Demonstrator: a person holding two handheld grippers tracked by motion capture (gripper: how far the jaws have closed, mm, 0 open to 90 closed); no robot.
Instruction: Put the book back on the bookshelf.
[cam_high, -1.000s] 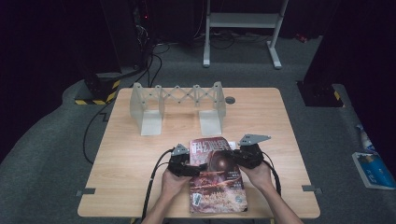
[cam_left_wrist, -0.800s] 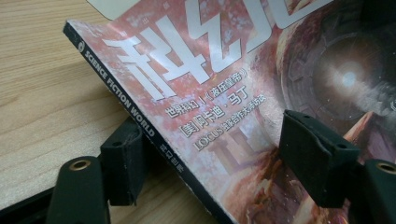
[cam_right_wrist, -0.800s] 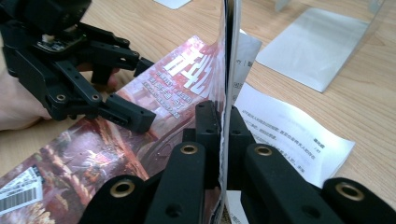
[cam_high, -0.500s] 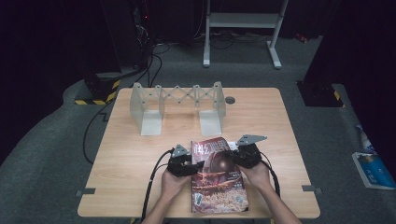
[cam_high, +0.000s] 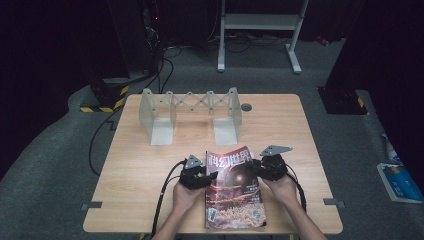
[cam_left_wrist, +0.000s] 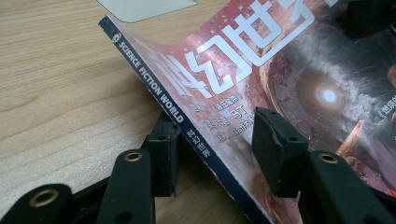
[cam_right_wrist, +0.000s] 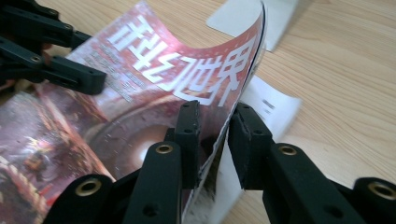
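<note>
Magazine at the near edge, cover about to be opened

We have the magazine (cam_high: 234, 187) lying at the near middle of the table (cam_high: 150, 170), spine to the left, well apart from the folding rack (cam_high: 190, 112) at the far side. Our left gripper (cam_left_wrist: 217, 149) straddles the spine edge: its jaws have just been closing, one pad under the spine and one on the cover, yet from the left gripper view we judge they do not press it. Our right gripper (cam_right_wrist: 212, 140) has just been opening; the lifted cover edge stands in the gap between its spread jaws, loose (the white inner pages show beneath it). So we judge the work barely begun: the cover is raised at its right edge only, and the opening, or any move toward the rack, is still left.
</note>
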